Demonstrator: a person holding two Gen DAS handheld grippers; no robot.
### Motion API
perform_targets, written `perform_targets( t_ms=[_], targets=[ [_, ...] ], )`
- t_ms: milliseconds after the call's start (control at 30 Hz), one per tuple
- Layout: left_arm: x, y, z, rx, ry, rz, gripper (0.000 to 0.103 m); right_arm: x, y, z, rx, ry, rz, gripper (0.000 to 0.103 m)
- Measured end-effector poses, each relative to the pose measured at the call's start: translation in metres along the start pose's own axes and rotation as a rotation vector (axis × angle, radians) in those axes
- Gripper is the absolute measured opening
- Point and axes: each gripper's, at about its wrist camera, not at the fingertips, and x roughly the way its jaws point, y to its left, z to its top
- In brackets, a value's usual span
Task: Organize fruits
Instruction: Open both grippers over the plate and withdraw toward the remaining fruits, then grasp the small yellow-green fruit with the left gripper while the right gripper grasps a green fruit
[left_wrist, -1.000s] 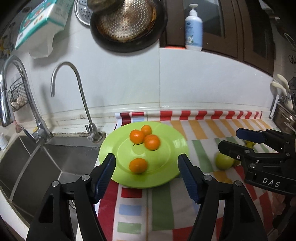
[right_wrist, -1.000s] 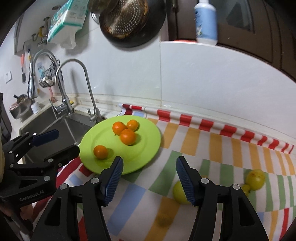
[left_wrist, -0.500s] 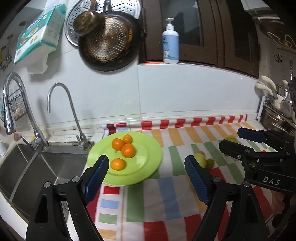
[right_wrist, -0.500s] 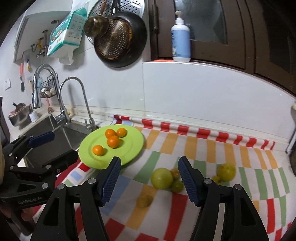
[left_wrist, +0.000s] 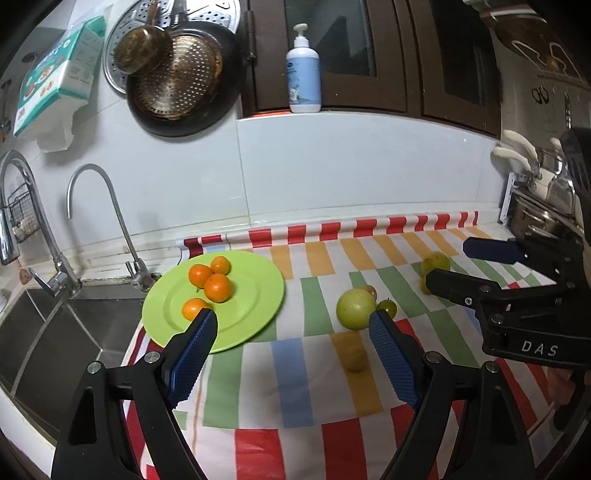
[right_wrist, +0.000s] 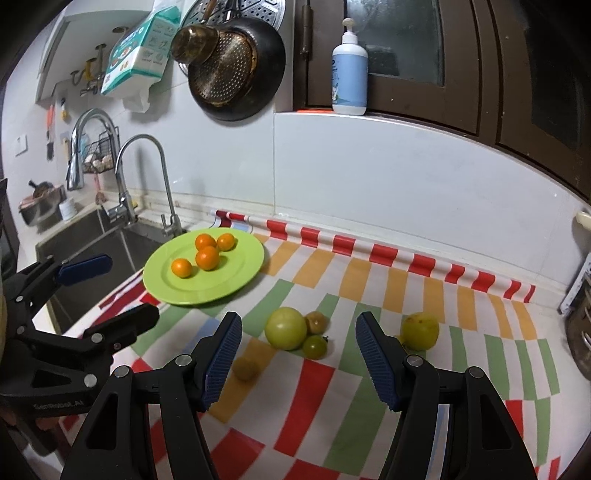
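Both of your grippers hang above the surface with nothing in them: the left gripper (left_wrist: 291, 325) has its jaws spread wide, and the right gripper (right_wrist: 297, 328) has its jaws spread just as wide.

Four oranges (right_wrist: 208, 257) already sit on the green plate (right_wrist: 236, 280) at the surface's left edge, beside the sink (right_wrist: 110, 251). The rest of the fruit lies loose on the striped cloth (right_wrist: 369, 387), toward the middle. A large green fruit (right_wrist: 286, 328) touches two small ones, a brownish one (right_wrist: 316, 321) behind it and a dark green one (right_wrist: 315, 346) in front. A small yellowish fruit (right_wrist: 246, 367) lies alone nearer the front edge, and another yellow-green fruit (right_wrist: 420, 330) sits apart, toward the right edge.

These fruits look round, smooth and light, so they will likely roll if you nudge them. Take each across its widest part, jaws level with its middle, and close gently; the small ones look soft enough to bruise. The three that touch may scatter when you lift one, so the lone fruit seems the easier start.

Readable writing: "DAS" on the right gripper's body in the left view, and "GenRobot.AI" on the left gripper's body in the right view. The print on the pump bottle (right_wrist: 349, 70) and the tissue pack (right_wrist: 138, 51) is too small to read.
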Motion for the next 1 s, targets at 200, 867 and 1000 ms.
perform_targets(
  t_ms=[200,867,1000],
  targets=[
    [0.015,-0.016,-0.008,0.027,0.031,-0.019,0.084,0.014,-0.009,-0.007,-0.043,0.036,0.029,0.065],
    [0.085,-0.041,-0.032,0.070,0.218,-0.125,0.067,0.086,-0.029,-0.035,-0.069,0.175,0.094,0.060],
    [0.092,-0.044,-0.034,0.074,0.236,-0.145,0.062,0.097,-0.031,-0.037,-0.063,0.196,0.105,0.056]
  ],
)
